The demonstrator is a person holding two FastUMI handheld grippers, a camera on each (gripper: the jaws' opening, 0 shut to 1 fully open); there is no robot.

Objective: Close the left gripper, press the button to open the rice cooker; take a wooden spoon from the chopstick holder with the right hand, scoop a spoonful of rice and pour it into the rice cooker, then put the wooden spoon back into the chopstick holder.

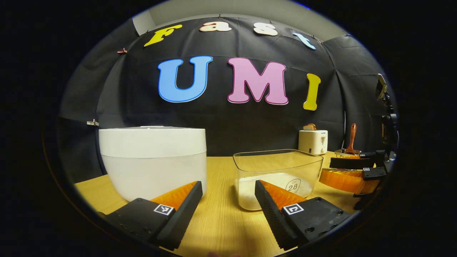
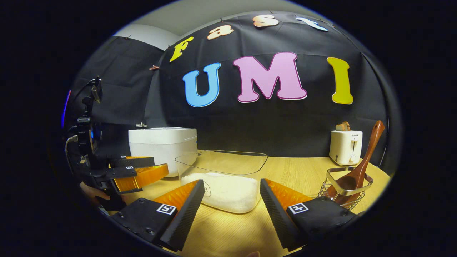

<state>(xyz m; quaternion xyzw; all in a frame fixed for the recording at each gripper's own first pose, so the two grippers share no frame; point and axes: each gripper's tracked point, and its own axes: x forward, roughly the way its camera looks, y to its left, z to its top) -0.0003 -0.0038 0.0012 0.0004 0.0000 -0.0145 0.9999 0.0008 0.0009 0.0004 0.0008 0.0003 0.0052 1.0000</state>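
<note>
The left claw [image 1: 228, 200] is hovering spread and empty over the light wooden bench [image 1: 221, 221], between the closed white rice cooker [image 1: 152, 160] and the clear plastic tub of white rice [image 1: 278, 175]. The right claw [image 2: 232, 200] is also gaping empty before the tub, with the brown wooden spoon [image 2: 360, 167] leaning in the wire chopstick holder [image 2: 344, 191] at its right.
</note>
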